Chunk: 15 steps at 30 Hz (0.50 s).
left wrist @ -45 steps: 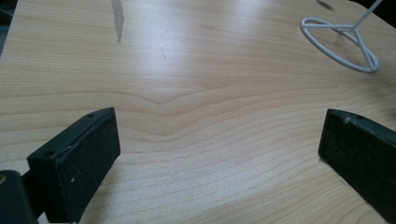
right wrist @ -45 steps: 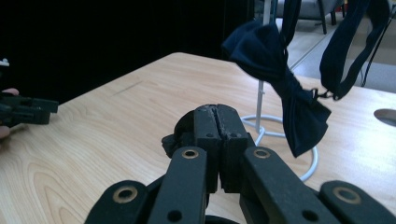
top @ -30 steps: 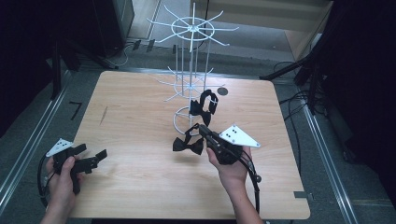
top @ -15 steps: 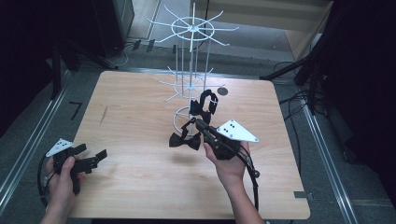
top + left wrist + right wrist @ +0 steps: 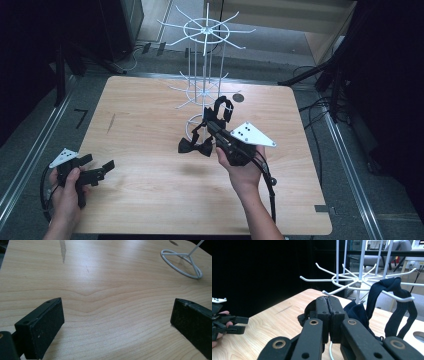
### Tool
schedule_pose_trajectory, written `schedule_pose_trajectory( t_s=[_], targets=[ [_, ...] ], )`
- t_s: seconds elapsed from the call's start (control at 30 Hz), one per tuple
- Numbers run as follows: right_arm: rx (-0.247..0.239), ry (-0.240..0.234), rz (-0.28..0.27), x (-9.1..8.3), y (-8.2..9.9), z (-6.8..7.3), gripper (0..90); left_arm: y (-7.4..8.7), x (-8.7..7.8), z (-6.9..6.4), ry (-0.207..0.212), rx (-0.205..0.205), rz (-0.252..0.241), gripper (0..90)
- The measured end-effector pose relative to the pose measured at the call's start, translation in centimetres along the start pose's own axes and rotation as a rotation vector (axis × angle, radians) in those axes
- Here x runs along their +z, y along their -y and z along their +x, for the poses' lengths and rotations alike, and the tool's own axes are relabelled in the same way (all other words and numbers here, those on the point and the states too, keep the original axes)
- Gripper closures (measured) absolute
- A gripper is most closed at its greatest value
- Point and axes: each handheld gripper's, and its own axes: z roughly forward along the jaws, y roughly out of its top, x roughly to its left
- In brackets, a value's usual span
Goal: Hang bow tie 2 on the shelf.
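Our left hand (image 5: 67,185) rests low at the near left, holding the left gripper (image 5: 98,169) level with its jaws spread wide apart. Our right hand (image 5: 245,167) reaches forward mid-table, the right gripper (image 5: 209,124) angled up and away, its jaws pressed tight together.

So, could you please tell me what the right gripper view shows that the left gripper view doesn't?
Only the right gripper view: the right hand-held gripper with its jaws pressed together, the black strap looped over a white hook of the wire rack, and, farther off, the other hand.

Only the left gripper view: the left hand-held gripper with its jaws wide apart, nothing between them, and the rack's round wire base lying on the wood.

Both: the wooden table and white wire of the same rack.
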Motion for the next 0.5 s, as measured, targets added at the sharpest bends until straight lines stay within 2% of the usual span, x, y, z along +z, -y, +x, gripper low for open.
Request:
schedule_pose_trajectory(
  t_s=[0.5],
  targets=[
    [-0.004, -0.003, -0.019, 0.4, -1.1, 0.2, 89.8, 0.0, 0.0, 0.0, 0.000, 0.001, 0.001, 0.0]
  ],
)
